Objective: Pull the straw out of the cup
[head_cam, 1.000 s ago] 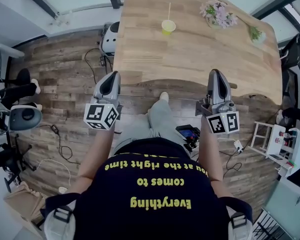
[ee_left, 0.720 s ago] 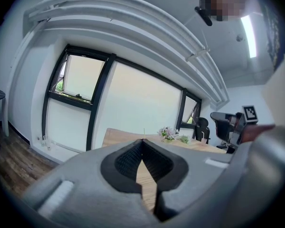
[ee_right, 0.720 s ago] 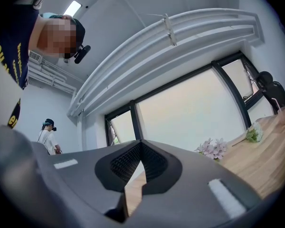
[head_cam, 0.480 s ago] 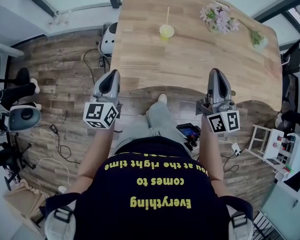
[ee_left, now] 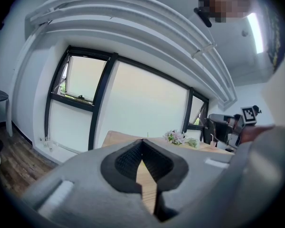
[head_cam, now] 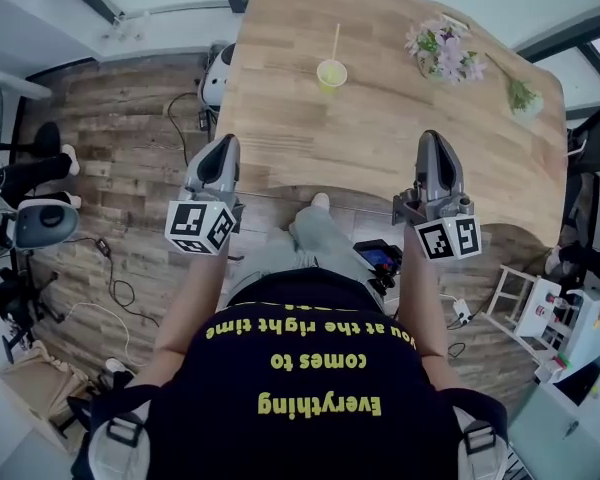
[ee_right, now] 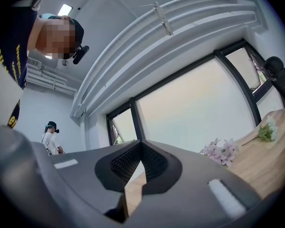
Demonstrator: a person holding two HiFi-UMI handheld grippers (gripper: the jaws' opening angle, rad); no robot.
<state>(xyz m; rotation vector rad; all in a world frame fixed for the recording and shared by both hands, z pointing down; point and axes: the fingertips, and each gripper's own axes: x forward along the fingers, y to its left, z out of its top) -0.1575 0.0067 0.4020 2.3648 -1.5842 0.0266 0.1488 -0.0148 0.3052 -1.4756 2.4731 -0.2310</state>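
Observation:
A yellow-green cup [head_cam: 331, 74] stands on the far part of the wooden table [head_cam: 380, 138], with a pale straw [head_cam: 335, 40] rising from it. My left gripper [head_cam: 224, 140] hovers over the table's near left edge, well short of the cup. Its jaws are shut with nothing between them, as the left gripper view [ee_left: 142, 140] shows. My right gripper [head_cam: 433, 135] hangs over the near right part of the table, also shut and empty [ee_right: 141, 143]. Both point toward the far side of the table.
Pink flowers [head_cam: 442, 48] lie at the table's far right, with a green sprig [head_cam: 520, 94] beyond them. Cables and a white device [head_cam: 45, 223] lie on the floor at left, a white rack [head_cam: 525, 303] stands at right. Another person [ee_right: 50, 137] stands far off.
Both grippers have moved forward from the table's near edge to over its top. The table and cup now sit closer in the head view.

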